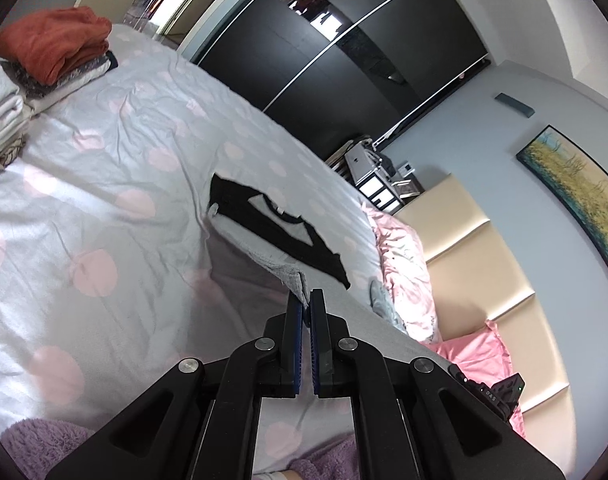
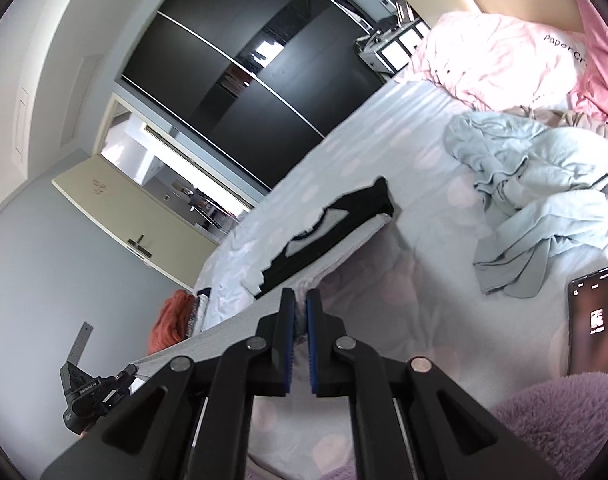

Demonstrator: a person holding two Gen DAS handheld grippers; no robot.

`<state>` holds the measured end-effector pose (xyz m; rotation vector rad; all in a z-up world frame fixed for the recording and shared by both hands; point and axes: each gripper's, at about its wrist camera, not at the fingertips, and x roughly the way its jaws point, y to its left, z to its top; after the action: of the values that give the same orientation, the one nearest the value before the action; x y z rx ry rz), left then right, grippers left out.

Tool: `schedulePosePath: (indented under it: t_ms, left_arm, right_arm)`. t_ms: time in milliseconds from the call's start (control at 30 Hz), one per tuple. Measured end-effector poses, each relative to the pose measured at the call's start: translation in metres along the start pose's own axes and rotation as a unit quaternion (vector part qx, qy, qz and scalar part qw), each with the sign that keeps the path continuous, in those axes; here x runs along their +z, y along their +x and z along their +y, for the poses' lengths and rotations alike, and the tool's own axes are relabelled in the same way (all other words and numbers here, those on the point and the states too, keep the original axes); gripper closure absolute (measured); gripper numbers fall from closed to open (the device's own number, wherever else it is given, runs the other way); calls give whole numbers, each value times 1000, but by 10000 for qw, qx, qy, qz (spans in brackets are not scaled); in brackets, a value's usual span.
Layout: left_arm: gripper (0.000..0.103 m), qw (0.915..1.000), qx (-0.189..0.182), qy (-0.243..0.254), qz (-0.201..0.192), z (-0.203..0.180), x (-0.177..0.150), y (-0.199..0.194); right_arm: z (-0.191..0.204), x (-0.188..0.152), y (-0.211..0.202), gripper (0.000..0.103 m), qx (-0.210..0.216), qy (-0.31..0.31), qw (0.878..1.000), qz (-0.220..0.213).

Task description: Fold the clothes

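**Soft garment held taut by two corners**

The left gripper and right gripper each had jaws pinching a corner of the limp grey-and-black knit garment, lifted above the spotted grey bedsheet. It looked light and floppy; hem corners seemed the best hold.

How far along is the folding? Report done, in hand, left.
Done: a stack of folded clothes sits on the bed. In hand: left gripper and right gripper each pinch an edge of the grey-and-black garment, lifted mid-fold. Left: the crumpled pale blue garment.
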<state>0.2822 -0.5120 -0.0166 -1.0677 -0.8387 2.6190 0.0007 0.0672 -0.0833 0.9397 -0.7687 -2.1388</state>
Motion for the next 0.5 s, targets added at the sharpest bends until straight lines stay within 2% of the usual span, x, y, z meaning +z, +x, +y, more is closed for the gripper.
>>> schedulePosePath:
  t_ms: [100, 233, 300, 400, 500]
  left_arm:
    - [100, 9999, -50, 62, -149, -11, -1, -18]
    - [103, 9973, -220, 308, -623, -30, -5, -64]
    - [103, 9960, -62, 397, -801, -34, -5, -77]
    - [103, 9975, 72, 382, -588, -30, 0, -74]
    - [102, 9985, 390, 375, 63, -23, 4, -46]
  right_arm:
    - [11, 0, -18, 98, 3, -121, 9999, -55]
    - [21, -5, -44, 98, 33, -100, 9999, -68]
    - [24, -10, -54, 98, 4, -174, 9998, -67]
    - [22, -17, -49, 98, -223, -254, 9993, 129]
    - [11, -18, -40, 98, -333, -155, 9990, 248]
